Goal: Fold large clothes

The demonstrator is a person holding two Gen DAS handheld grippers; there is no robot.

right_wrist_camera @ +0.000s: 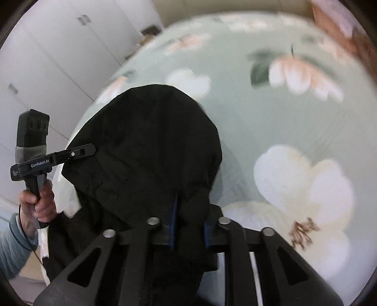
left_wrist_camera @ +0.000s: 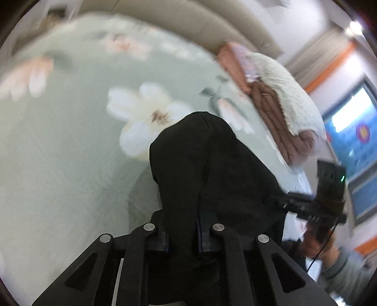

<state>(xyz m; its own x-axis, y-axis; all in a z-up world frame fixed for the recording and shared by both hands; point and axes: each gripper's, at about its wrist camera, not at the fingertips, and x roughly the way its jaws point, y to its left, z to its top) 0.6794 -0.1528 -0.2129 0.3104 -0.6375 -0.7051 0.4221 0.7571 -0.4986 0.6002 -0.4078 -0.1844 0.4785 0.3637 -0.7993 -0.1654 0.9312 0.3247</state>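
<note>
A large black garment (left_wrist_camera: 207,164) hangs between both grippers above a bed with a pale green floral sheet (left_wrist_camera: 70,141). My left gripper (left_wrist_camera: 182,233) is shut on one edge of the garment, which bunches up over its fingers. My right gripper (right_wrist_camera: 188,226) is shut on the other edge of the black garment (right_wrist_camera: 146,150), which drapes forward and hides the fingertips. The right gripper also shows at the right of the left wrist view (left_wrist_camera: 313,207). The left gripper shows at the left of the right wrist view (right_wrist_camera: 54,160), clamped on the cloth.
A folded pile of brown, pink and white bedding (left_wrist_camera: 278,98) lies at the bed's far right by a beige headboard (left_wrist_camera: 188,21). White wardrobe doors (right_wrist_camera: 47,58) stand beside the bed. A window (left_wrist_camera: 353,131) is at the right.
</note>
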